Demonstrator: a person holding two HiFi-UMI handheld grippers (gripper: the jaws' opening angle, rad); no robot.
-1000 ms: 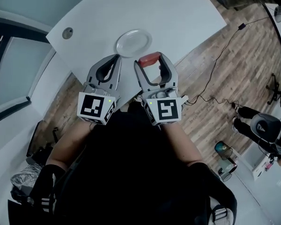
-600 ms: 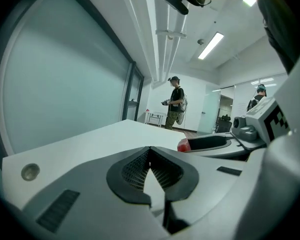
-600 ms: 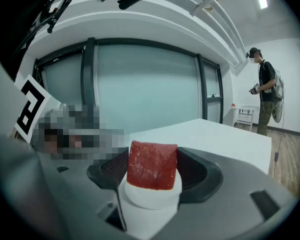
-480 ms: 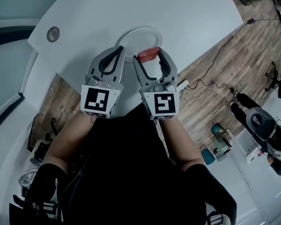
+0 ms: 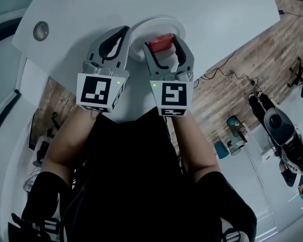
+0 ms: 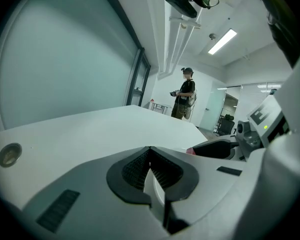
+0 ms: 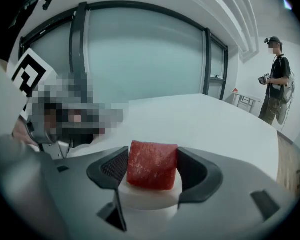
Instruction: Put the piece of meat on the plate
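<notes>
A red cube of meat [image 5: 161, 42] sits between the fingers of my right gripper [image 5: 162, 42], which is shut on it. In the right gripper view the meat [image 7: 152, 165] hangs just over the white plate [image 7: 151, 200]. Most of the plate [image 5: 154, 25] lies under both grippers, near the table's front edge. My left gripper [image 5: 124, 32] is shut with nothing in it, its tip at the plate's left rim. In the left gripper view its jaws [image 6: 150, 151] meet, and the right gripper [image 6: 225, 146] shows to its right.
The white table [image 5: 141, 1] stretches ahead, with a round grommet [image 5: 40, 31] at its left. Wooden floor with cables lies beyond the table's edge on the right. A person [image 6: 185, 91] stands far across the room. Another person [image 5: 280, 130] is on the floor at right.
Both grippers have moved forward over the table. The meat was short of the plate and now hangs over it. The right gripper stays shut on the meat.
</notes>
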